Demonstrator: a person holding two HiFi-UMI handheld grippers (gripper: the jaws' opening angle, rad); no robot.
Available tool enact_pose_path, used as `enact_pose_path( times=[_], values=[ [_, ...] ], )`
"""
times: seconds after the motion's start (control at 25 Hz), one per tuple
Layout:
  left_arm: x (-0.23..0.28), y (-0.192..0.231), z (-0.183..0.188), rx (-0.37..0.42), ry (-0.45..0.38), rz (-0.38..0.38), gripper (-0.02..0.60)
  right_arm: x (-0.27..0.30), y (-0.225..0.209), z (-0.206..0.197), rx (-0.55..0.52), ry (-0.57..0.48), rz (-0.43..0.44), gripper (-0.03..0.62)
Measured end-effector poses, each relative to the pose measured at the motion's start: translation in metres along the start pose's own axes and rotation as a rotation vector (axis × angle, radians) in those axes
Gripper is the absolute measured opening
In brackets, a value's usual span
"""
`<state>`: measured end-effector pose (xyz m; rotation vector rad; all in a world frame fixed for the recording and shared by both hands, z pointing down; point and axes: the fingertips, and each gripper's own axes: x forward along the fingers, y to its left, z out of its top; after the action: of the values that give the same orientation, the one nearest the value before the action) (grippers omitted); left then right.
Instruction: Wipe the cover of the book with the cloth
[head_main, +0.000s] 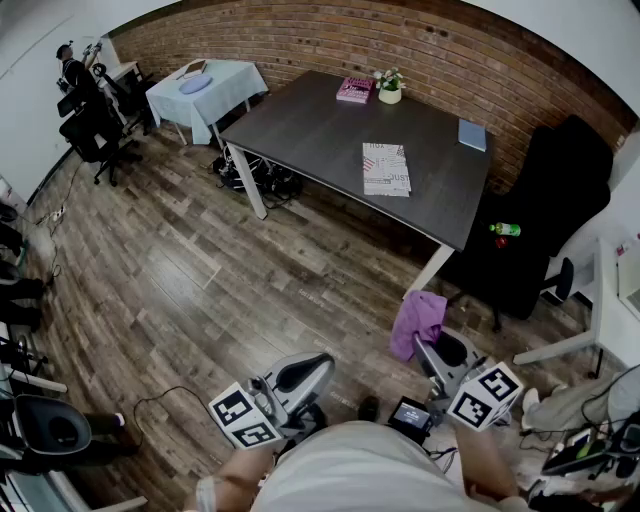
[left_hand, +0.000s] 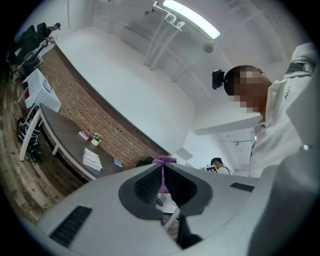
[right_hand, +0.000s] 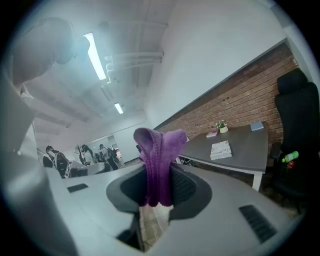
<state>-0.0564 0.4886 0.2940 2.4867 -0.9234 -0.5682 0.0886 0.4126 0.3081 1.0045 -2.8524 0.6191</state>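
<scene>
A white book with a printed cover (head_main: 386, 168) lies flat on the dark table (head_main: 310, 125) across the room; it also shows as a small book (right_hand: 221, 149) in the right gripper view. My right gripper (head_main: 440, 350) is low at the right, far from the table, shut on a purple cloth (head_main: 418, 322). The cloth (right_hand: 159, 160) is pinched between the jaws and flops over their tips. My left gripper (head_main: 300, 375) is beside it, shut, nothing between its jaws (left_hand: 162, 182).
A pink book (head_main: 354, 89), a small flower pot (head_main: 389, 88) and a blue book (head_main: 472, 134) sit at the table's far side. A black chair (head_main: 545, 220) with a green bottle (head_main: 505, 230) stands at the right. Wooden floor (head_main: 200, 270) lies between me and the table.
</scene>
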Motion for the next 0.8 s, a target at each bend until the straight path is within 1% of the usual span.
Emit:
enact_pose_path(
  times=[0.24,0.56,0.68,0.8],
  values=[
    [0.009,-0.004,-0.003,-0.004,0.008,-0.009,0.021,-0.002,-0.002,-0.001,-0.012,0.014,0.005,0.103],
    [0.031,-0.005,-0.006,0.007,0.006,-0.008,0.021,-0.007,-0.022,0.004,-0.022,0.018,0.000,0.103],
    [0.039,-0.004,-0.010,0.014,0.005,-0.003,0.021,-0.011,-0.034,0.003,0.003,0.009,-0.006,0.103],
    [0.050,-0.001,-0.012,0.022,0.002,0.020,0.021,-0.016,-0.050,0.007,0.041,-0.002,-0.015,0.103]
  ],
)
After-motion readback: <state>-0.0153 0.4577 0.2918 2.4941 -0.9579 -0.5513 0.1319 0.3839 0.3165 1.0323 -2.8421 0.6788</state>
